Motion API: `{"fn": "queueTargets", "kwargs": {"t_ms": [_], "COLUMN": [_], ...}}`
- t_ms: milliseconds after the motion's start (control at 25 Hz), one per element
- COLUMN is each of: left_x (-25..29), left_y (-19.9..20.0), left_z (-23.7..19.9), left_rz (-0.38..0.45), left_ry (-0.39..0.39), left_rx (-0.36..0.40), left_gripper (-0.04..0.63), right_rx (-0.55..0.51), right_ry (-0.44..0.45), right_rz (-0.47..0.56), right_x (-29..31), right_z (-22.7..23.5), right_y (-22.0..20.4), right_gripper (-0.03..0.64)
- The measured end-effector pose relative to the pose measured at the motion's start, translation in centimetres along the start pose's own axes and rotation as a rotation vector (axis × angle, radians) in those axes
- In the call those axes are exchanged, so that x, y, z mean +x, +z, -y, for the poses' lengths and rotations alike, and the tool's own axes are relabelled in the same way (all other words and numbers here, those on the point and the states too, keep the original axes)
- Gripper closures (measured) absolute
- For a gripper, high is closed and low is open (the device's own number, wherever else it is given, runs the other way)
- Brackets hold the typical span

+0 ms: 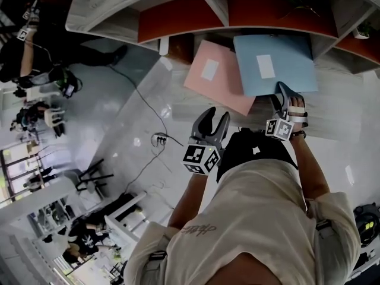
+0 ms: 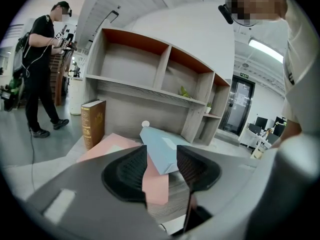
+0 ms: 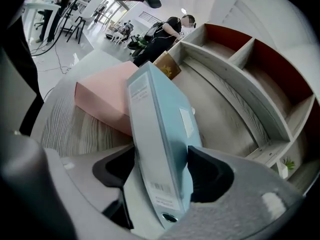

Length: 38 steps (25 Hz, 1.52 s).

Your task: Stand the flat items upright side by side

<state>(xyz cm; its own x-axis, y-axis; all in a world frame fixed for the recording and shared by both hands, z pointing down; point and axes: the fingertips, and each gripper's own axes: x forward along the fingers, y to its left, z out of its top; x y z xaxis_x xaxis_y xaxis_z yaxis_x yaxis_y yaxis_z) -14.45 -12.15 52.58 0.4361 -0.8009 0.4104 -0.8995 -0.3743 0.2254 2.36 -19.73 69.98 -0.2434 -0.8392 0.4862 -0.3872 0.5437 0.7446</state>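
A light blue binder (image 1: 273, 64) lies partly on top of a pink binder (image 1: 214, 76) on the desk (image 1: 338, 105), in front of the shelf unit. My right gripper (image 1: 285, 100) is at the blue binder's near edge. In the right gripper view the blue binder's (image 3: 165, 129) spine end stands tilted between the jaws of the right gripper (image 3: 162, 171); the right pad is against its cover and the left pad stands just clear. The pink binder (image 3: 105, 96) lies behind it. My left gripper (image 1: 214, 120) hovers open and empty short of both binders (image 2: 160, 151).
A wood shelf unit (image 2: 145, 89) with red-backed compartments stands at the back of the desk. A brown book (image 2: 93, 123) stands upright at its left end. A cable and power strip (image 1: 159, 139) lie on the floor to the left. A person (image 2: 42, 69) stands further off.
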Motion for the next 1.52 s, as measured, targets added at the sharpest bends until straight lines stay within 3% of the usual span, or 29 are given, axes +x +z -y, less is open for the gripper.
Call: {"fn": "queueTargets", "kwargs": {"t_ms": [320, 680, 1520], "left_x": [0.0, -0.8, -0.2], "left_y": [-0.1, 0.2, 1.6], "left_z": [0.6, 0.9, 2.6], "left_rz": [0.0, 0.032, 0.095], "left_ry": [-0.014, -0.02, -0.091], "left_rx": [0.004, 0.019, 0.06], "left_gripper": [0.394, 0.394, 0.399], "right_rx": [0.099, 0.19, 0.683], "right_ry": [-0.055, -0.018, -0.037], "right_rz": [-0.009, 0.043, 0.252], "right_x": [1.1, 0.5, -5.0], "right_z": [0.3, 0.9, 7.9], "right_y": [0.6, 1.2, 1.2], "right_gripper": [0.285, 0.296, 0.298]}}
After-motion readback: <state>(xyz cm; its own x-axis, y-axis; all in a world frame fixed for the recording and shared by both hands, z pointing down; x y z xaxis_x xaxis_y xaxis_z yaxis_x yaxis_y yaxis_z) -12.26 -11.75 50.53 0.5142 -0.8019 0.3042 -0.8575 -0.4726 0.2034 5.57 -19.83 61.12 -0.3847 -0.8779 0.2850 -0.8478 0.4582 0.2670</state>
